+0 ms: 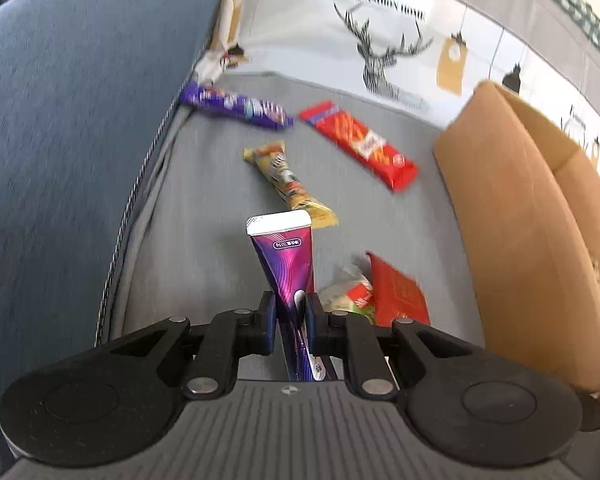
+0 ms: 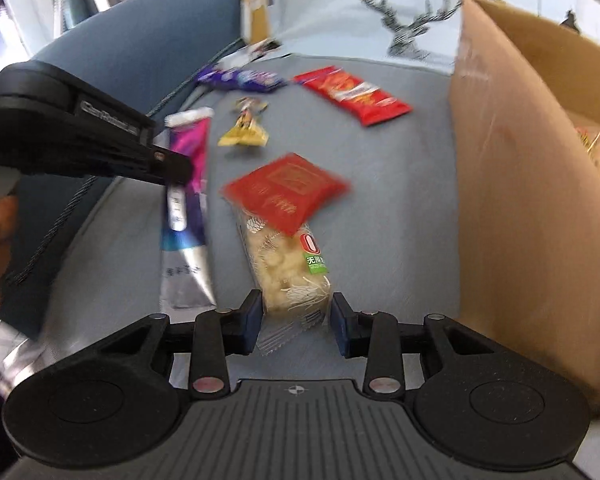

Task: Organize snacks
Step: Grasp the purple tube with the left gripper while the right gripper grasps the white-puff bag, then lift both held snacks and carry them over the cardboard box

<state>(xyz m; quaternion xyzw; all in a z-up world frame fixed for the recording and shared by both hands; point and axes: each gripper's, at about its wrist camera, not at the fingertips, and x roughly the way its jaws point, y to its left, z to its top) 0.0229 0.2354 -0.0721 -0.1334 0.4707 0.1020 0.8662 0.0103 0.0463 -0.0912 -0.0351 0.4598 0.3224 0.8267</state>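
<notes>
Cloth, card and shiny wrappers under my matt black jaws

My left gripper (image 1: 291,312) is matt black plastic with bright metal pins, pinching a glossy purple tube (image 1: 284,256). My right gripper (image 2: 296,316) closes on a clear, crinkly film snack pack (image 2: 288,268). The grey seat cushion (image 1: 204,200) is woven matt cloth, the cardboard box (image 2: 512,184) plain brown card, and the red packet (image 1: 356,142) shiny foil.
</notes>
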